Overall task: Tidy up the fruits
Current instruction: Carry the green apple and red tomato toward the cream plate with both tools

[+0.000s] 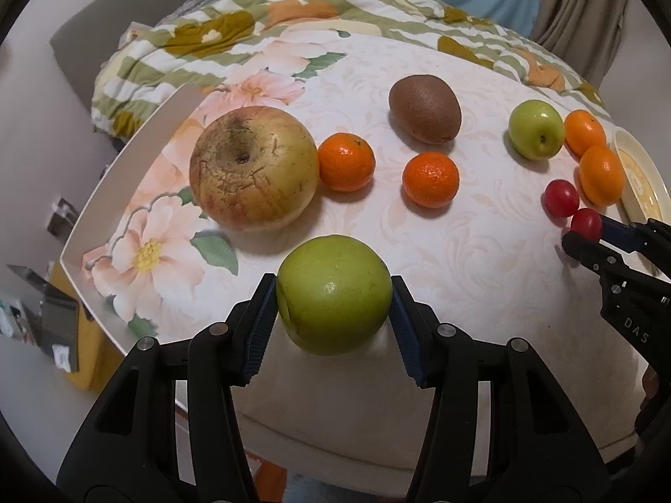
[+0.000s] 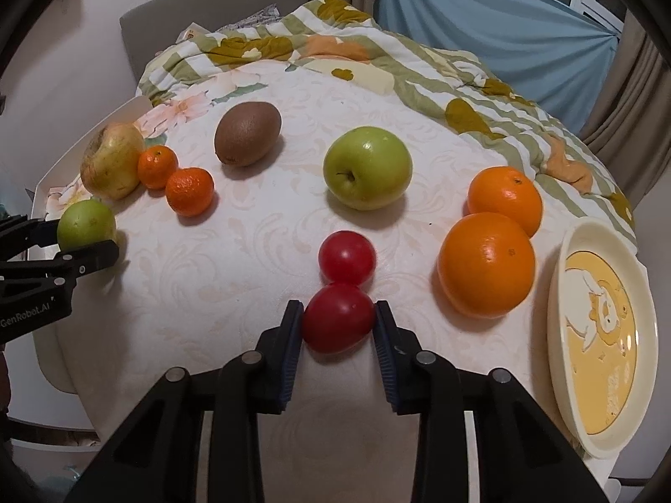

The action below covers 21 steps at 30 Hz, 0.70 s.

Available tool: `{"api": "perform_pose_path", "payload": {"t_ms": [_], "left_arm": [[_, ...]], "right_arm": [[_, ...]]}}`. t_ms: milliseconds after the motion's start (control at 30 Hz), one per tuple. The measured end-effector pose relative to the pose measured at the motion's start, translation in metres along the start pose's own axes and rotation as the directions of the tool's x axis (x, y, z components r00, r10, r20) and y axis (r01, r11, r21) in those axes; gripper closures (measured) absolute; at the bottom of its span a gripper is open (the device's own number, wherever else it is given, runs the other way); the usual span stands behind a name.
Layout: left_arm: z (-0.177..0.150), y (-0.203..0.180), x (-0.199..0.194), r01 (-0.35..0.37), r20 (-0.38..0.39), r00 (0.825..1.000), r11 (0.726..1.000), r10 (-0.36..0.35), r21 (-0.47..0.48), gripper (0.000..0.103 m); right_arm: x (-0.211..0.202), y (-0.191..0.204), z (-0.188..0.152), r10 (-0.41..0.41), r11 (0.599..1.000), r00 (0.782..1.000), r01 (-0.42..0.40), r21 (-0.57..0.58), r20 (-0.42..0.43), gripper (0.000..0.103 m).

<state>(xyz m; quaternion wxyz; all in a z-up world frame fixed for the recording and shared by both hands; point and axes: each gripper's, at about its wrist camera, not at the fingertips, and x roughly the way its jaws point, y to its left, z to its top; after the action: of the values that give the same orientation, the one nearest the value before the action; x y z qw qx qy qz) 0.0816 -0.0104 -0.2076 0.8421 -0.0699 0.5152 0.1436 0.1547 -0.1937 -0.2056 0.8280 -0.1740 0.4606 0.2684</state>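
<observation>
Left gripper [image 1: 334, 293]: jaws clamped on a green apple [image 1: 334, 293], one blue pad on each flank, bottom centre of the left wrist view. Same apple sits at the left edge of the right wrist view [image 2: 86, 224], pinched between the black fingers there.

Right gripper [image 2: 339, 317]: jaws closed against a red tomato [image 2: 339, 317], pads touching both sides, lower centre of the right wrist view. A second red tomato [image 2: 347, 256] is touching it just above. From the left wrist view the gripped one is at the far right [image 1: 586, 223].

Rest of the fruit lies on the worktop [image 2: 251, 251], under a pale patterned cloth:
- Big blotchy yellow-red apple [image 1: 253, 167], left of centre in the left view, with a mandarin [image 1: 346, 162] touching its right side.
- Second mandarin [image 1: 430, 179] near centre, apart from the first.
- Kiwi [image 1: 424, 109] above it, upper centre.
- Smaller green apple [image 2: 368, 173], centre of the right view.
- Two oranges [image 2: 486, 265] [image 2: 505, 199] touching each other, right of centre.
- Cream plate [image 2: 562, 293] with yellow cartoon print, right edge, just beside the nearer orange, nothing on it.

Striped floral blanket [image 2: 335, 42] bunched along the top of the frame.
</observation>
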Motion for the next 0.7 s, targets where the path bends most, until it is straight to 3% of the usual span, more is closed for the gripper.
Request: {"api": "perform_pose_path", "payload": {"t_ms": [433, 700], "left_arm": [[0.017, -0.016, -0.058, 0.015, 0.102, 0.995, 0.999, -0.019, 0.037, 0.044], [0.046, -0.053, -0.1, 0.076, 0.197, 0.975, 0.989, -0.099, 0.125, 0.044]], "right_arm": [[-0.058, -0.015, 0.003, -0.02, 0.999, 0.996, 0.015, 0.05, 0.087, 0.072], [-0.105, -0.042, 0.004, -0.066, 0.99, 0.987, 0.046, 0.135, 0.15, 0.072]]}}
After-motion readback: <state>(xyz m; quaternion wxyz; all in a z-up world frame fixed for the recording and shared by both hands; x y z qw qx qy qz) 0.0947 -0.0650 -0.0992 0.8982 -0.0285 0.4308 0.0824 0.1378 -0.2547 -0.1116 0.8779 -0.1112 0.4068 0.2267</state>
